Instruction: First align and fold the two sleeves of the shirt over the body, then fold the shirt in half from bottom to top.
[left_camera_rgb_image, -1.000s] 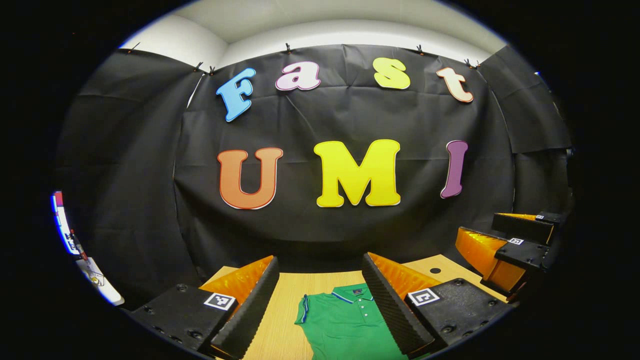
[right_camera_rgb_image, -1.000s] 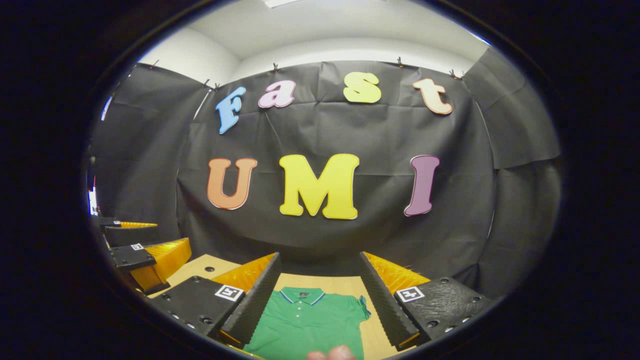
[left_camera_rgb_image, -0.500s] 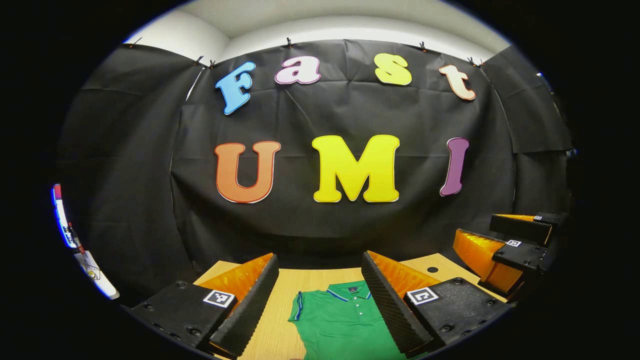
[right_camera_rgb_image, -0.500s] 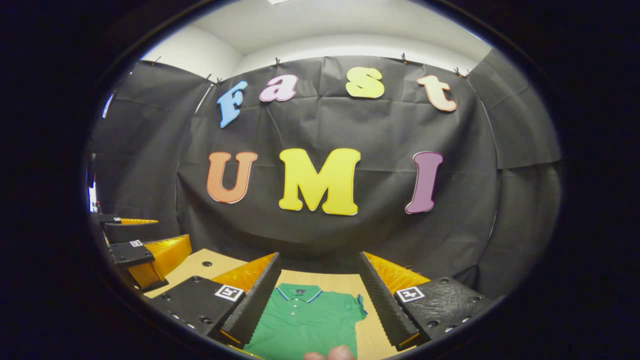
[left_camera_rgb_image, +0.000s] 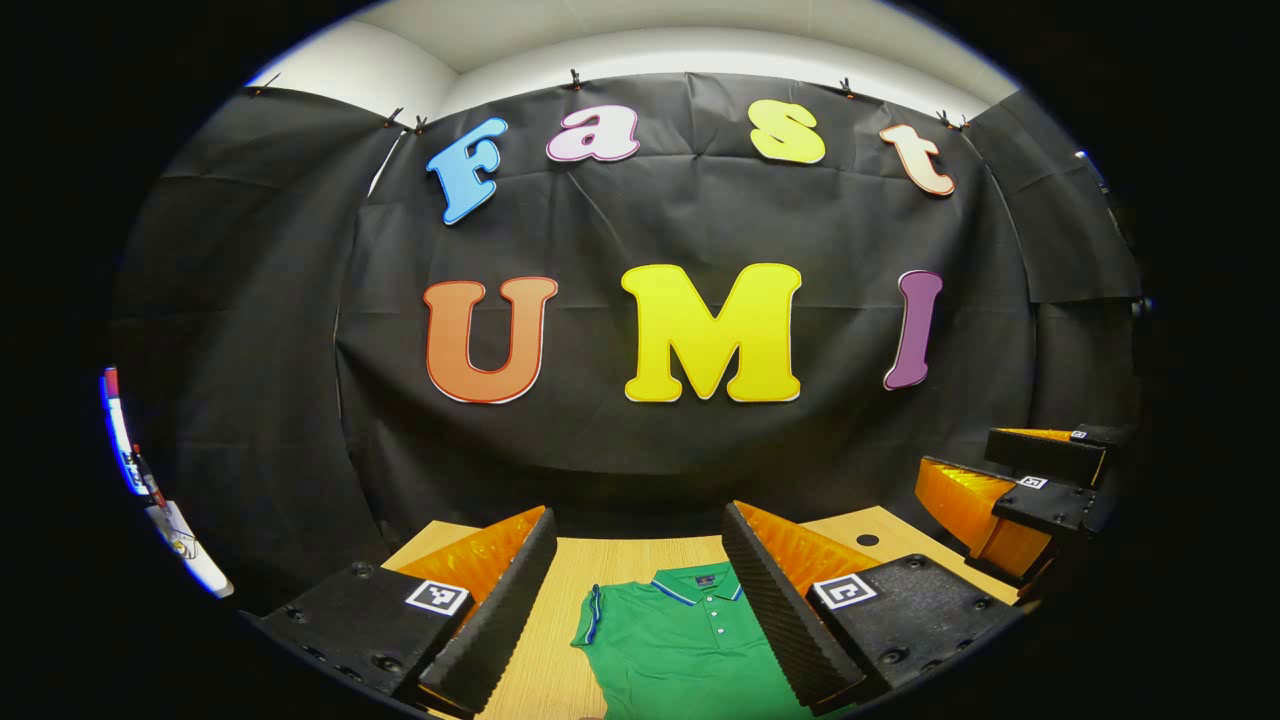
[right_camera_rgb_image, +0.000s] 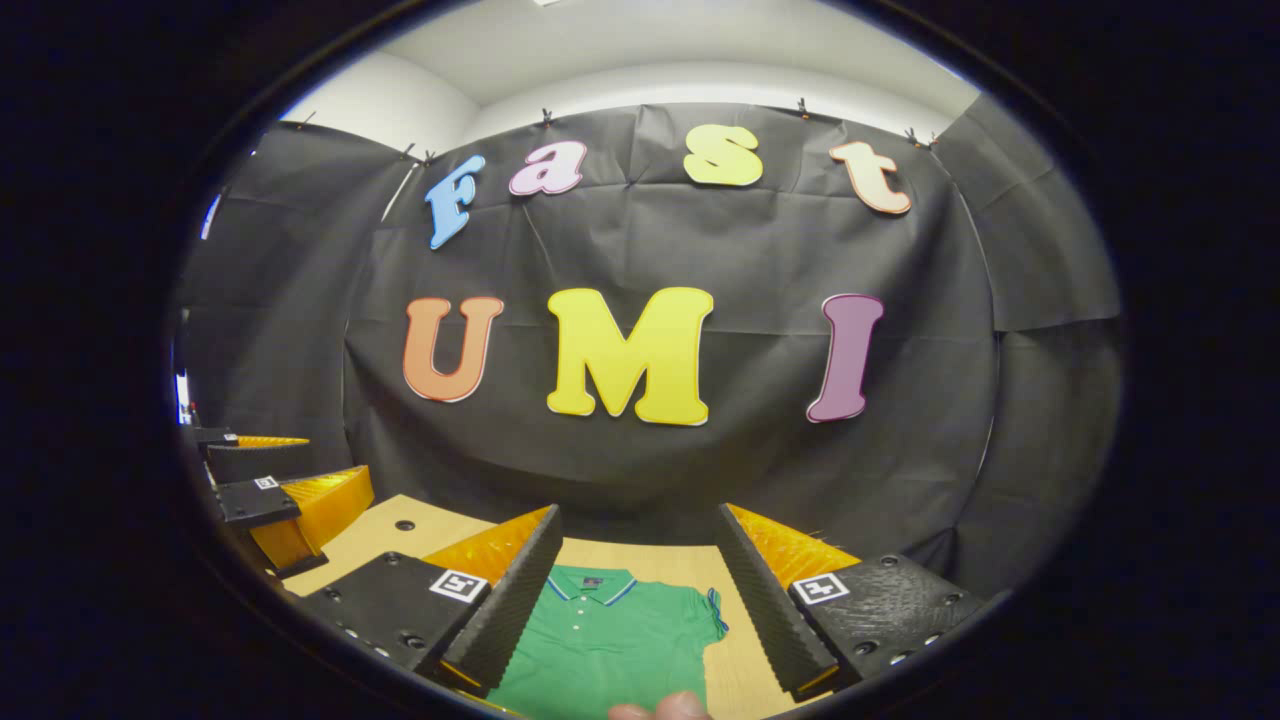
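shirt (left_camera_rgb_image: 690, 640): lower body cut off, collar toward tabletop (left_camera_rgb_image: 610, 555) far edge | left gripper (left_camera_rgb_image: 640, 600): jaws apart, empty | right gripper (right_camera_rgb_image: 635, 595): jaws apart, empty

Left tongs (left_camera_rgb_image: 640, 590) spread wide above green shirt (left_camera_rgb_image: 690, 645) on table (left_camera_rgb_image: 560, 640); right tongs (left_camera_rgb_image: 1010, 480) apparently parted.

Even overhead light brightening the pale ceiling (left_camera_rgb_image: 700, 25), wooden table (left_camera_rgb_image: 570, 600) evenly lit with soft shadows, black cloth wall (right_camera_rgb_image: 760, 250) staying dim, both views sharp at centre, fisheye bending straight edges toward the rim, far edges darkening and slightly blurring
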